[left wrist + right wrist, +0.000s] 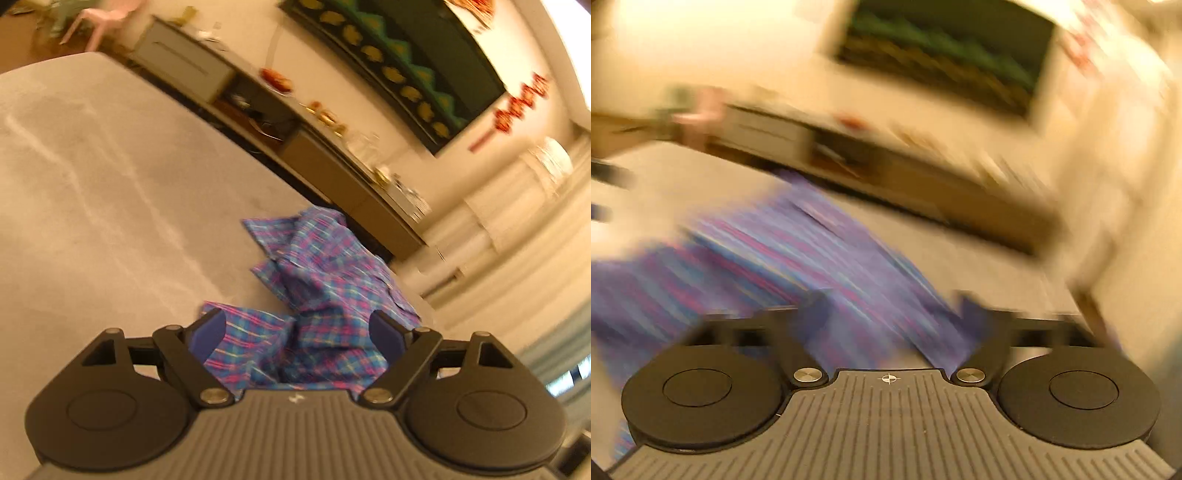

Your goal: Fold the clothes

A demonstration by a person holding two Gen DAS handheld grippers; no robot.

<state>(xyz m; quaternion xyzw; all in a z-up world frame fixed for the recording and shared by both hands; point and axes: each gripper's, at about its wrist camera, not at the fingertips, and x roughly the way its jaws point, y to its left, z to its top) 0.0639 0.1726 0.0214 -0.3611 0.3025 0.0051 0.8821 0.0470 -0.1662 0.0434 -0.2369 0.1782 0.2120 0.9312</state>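
A blue, pink and purple plaid garment (317, 280) lies crumpled on a grey marbled surface (92, 192). My left gripper (299, 328) is open, its blue pads (208, 332) spread wide over the near part of the cloth, not closed on it. In the right wrist view the same garment (783, 254) is heavily blurred and spreads from the left to the middle. My right gripper (897, 310) is open above its near right edge, with cloth between the spread fingers (975, 314).
A long low cabinet (325, 147) with dishes and small items runs along the far side, beyond the surface's edge. A dark framed picture (402, 62) hangs on the wall. White curtains (524, 229) hang at the right. A pink chair (107, 18) stands far left.
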